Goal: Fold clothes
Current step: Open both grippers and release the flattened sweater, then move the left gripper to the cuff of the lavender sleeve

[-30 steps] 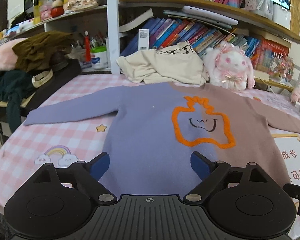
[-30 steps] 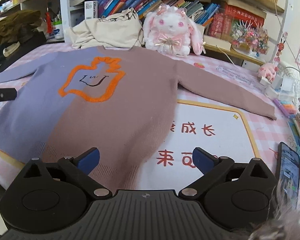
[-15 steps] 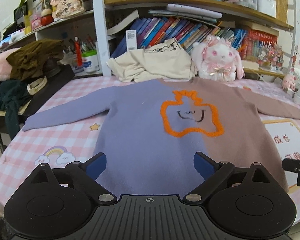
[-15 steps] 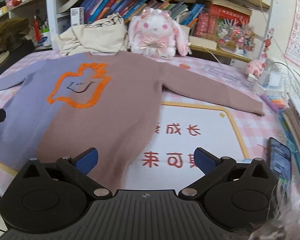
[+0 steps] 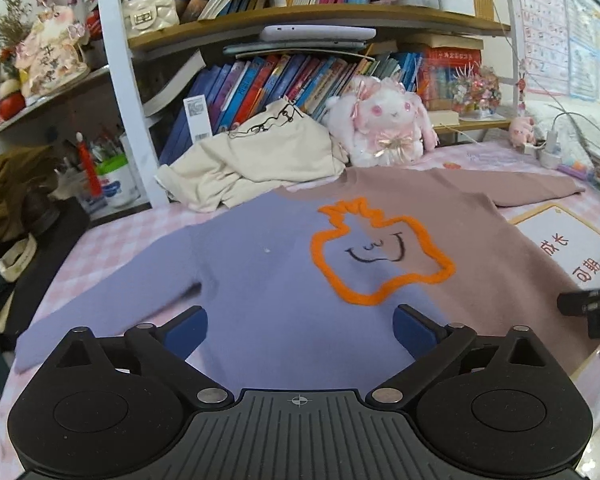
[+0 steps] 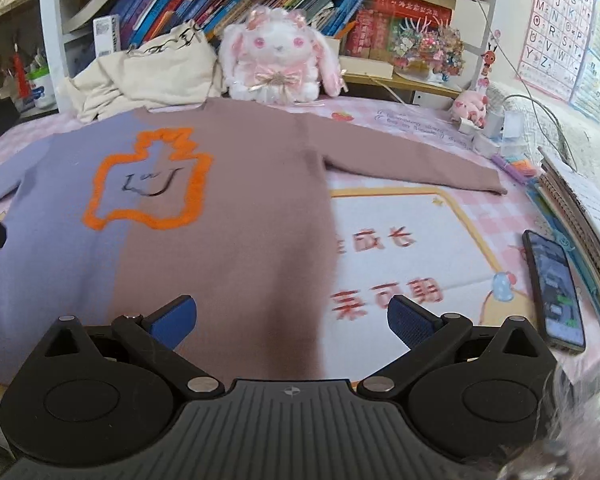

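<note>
**Mia:** Knit, soft and thick by the look of it. That sweater point(image 5: 284, 280) lies flat and face up on the pink checked surface point(image 5: 112, 240), purple on 1 half, dusty brown on the other, with an orange outline point(image 6: 148, 184) across the chest. Both sleeves are spread out to the sides.

**Jon:** So nothing is folded yet. Where are the grippers?

**Mia:** Left gripper point(image 5: 300, 326) hovers over the purple half near the hem, jaws wide apart, holding nothing. Right gripper point(image 6: 292, 320) is over the brown side edge, jaws also apart and empty.

**Jon:** How will it handle?

**Mia:** I'd judge it light but floppy. It will sag and drape from any pinch point, and a fuzzy knit likely grips the blue pads well, so slipping is a small worry. Stretching is the bigger one if it's pulled hard from 1 spot.

**Jon:** Best places to hold?

**Mia:** The cuff of the brown sleeve point(image 6: 496, 188) and the purple sleeve point(image 5: 112, 300) for the first folds inward, I think. After that, the 2 hem corners, lifted together so the body folds evenly.

**Jon:** Anything in the way?

**Mia:** A phone point(image 6: 556, 292) lies just beside the right edge, and a cream garment point(image 5: 256, 160) and plush rabbit point(image 6: 280, 64) sit right behind the collar.
</note>
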Action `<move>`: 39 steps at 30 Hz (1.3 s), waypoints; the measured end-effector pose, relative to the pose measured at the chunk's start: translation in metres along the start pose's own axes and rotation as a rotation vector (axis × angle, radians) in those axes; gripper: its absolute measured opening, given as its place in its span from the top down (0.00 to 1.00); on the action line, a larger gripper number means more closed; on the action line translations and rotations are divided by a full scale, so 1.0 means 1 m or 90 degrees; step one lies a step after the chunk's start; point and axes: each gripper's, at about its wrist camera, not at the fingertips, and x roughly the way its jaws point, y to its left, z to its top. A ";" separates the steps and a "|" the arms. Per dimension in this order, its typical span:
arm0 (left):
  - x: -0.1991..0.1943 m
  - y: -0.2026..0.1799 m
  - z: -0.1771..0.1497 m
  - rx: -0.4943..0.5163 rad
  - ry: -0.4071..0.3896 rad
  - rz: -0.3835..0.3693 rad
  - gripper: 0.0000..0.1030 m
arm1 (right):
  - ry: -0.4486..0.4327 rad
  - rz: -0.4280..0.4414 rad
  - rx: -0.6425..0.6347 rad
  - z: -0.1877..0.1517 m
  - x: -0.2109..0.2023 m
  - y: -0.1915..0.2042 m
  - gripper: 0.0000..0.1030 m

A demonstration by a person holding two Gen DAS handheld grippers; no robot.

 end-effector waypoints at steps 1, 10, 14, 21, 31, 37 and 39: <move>0.002 0.008 0.000 0.002 0.002 -0.007 0.02 | 0.004 -0.004 -0.002 0.000 -0.001 0.010 0.00; 0.012 0.071 -0.014 0.020 0.016 -0.029 0.02 | 0.019 -0.021 0.003 -0.005 -0.003 0.082 0.00; 0.012 0.094 -0.021 0.019 0.026 -0.026 0.02 | 0.024 -0.023 0.009 -0.004 -0.004 0.104 0.00; 0.022 0.132 -0.028 -0.008 0.055 0.007 0.02 | 0.025 -0.007 -0.014 0.004 0.000 0.135 0.00; 0.047 0.193 -0.044 -0.141 0.134 0.060 0.02 | 0.004 0.082 -0.057 0.008 -0.010 0.159 0.00; 0.050 0.228 -0.055 -0.244 0.130 0.079 0.02 | 0.020 0.083 -0.065 0.005 -0.011 0.162 0.00; 0.048 0.243 -0.060 -0.292 0.107 0.103 0.02 | 0.024 0.078 -0.064 0.004 -0.011 0.162 0.00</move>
